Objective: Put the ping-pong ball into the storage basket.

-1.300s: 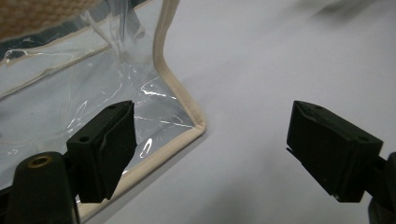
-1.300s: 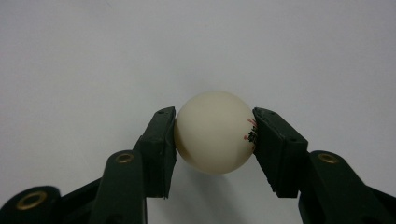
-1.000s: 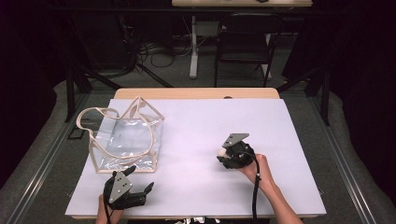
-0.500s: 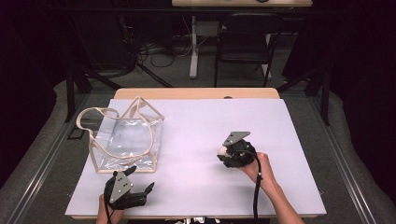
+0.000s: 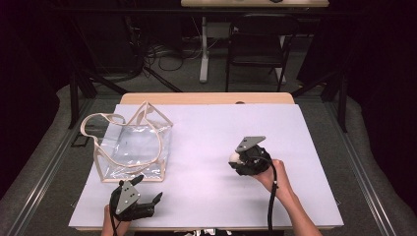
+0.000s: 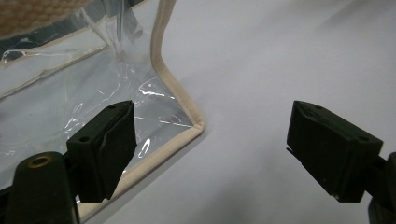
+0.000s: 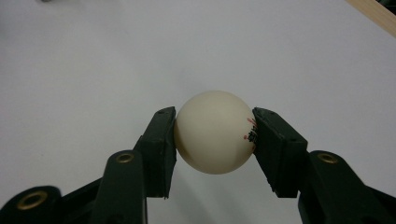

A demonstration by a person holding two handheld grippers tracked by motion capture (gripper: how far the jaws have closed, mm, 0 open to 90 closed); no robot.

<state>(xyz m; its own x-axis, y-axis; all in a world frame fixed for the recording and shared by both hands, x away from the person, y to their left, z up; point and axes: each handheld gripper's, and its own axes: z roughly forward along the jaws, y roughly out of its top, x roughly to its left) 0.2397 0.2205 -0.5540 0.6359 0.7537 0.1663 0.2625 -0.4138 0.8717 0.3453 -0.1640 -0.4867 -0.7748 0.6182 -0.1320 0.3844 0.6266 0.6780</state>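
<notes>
The right gripper (image 7: 215,133) clamped the ball (image 7: 214,131) above the surface (image 5: 206,147). The clear bag (image 5: 133,150) lay well to its left, just beyond the left gripper (image 6: 210,154), whose fingers (image 6: 105,149) gaped empty.

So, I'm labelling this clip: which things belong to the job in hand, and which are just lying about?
In the job:
- white ball, clamped in the right hand-held gripper
- clear bag with beige trim, lying on the table
- left hand-held gripper, open beside the bag's corner

Lying about:
- folding chair behind the table
- floor cables
</notes>
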